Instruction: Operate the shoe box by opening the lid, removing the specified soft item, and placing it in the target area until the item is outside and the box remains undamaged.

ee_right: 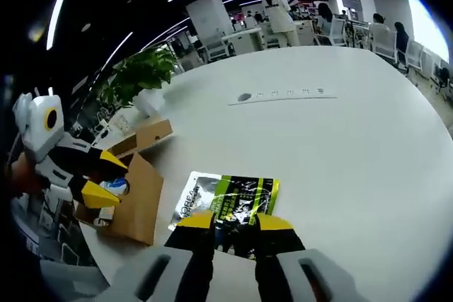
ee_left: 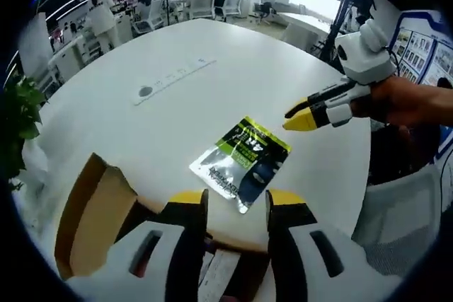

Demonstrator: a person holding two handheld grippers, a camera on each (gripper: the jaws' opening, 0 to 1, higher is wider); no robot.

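The flat green-and-silver foil sachet (ee_left: 242, 163) lies on the round white table (ee_left: 212, 83), just ahead of the left gripper (ee_left: 237, 206), whose yellow-tipped jaws stand apart with nothing between them. The left gripper view shows the right gripper (ee_left: 297, 119) beyond the sachet, jaws nearly together. The right gripper view shows the open brown cardboard shoe box (ee_right: 138, 196) beside the sachet (ee_right: 228, 206) and a green potted plant (ee_right: 141, 72) behind.

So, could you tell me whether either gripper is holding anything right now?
Nothing is held. The sachet lies flat on the table, with the left gripper and right gripper open beside it.
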